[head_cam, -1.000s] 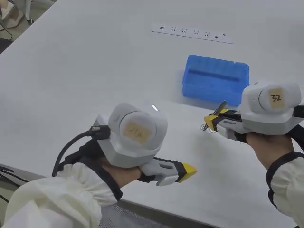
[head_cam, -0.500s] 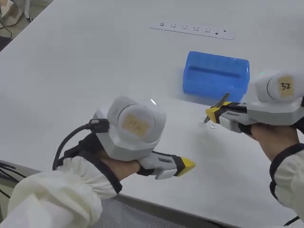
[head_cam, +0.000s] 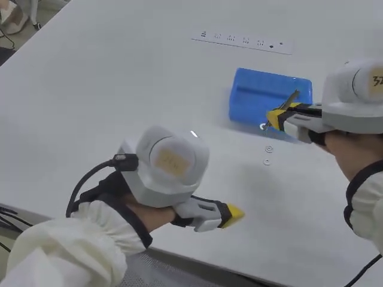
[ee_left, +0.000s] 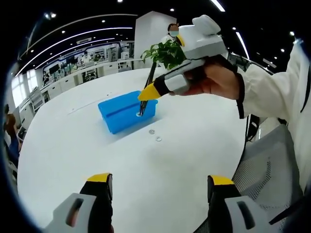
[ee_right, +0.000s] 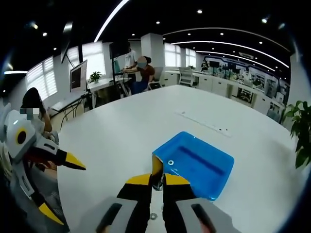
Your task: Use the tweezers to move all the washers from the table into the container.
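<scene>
1. The step in hand is the carry to the box. The right gripper [head_cam: 276, 117] has its jaws pinched narrow on the tweezers [head_cam: 291, 98]. The tweezer tips hang at the near wall of the blue container [head_cam: 257, 95], which sits at about 1 o'clock in the head view. A speck at the tips looks like a washer, but it is too small to be sure.
2. Two washers [head_cam: 268, 149] lie on the table [head_cam: 119, 89], just beside each other. They are at 6 o'clock from the tweezer tips and near the container's front wall.
3. The left gripper [head_cam: 233, 212] is spread wide and holds nothing. It hangs over the table at 7 o'clock from the washers, well apart from them.
4. My judgement is that the next move calls for taking the tips on toward 12 o'clock, past the wall and over the blue floor. The pinch should ease only once they are there, because a release at the rim could drop the piece outside. After that comes a return toward 6 o'clock for the pair on the table.
5. The left gripper view shows the tweezers side-on, slanting down to the container's near edge, with the pair of washers at 5 o'clock from the tips. The right gripper view shows the container's inside, with a small ring [ee_right: 170, 162] on its floor at 1 o'clock from the jaws, seemingly a washer already delivered. The head view does not resolve that ring.
</scene>
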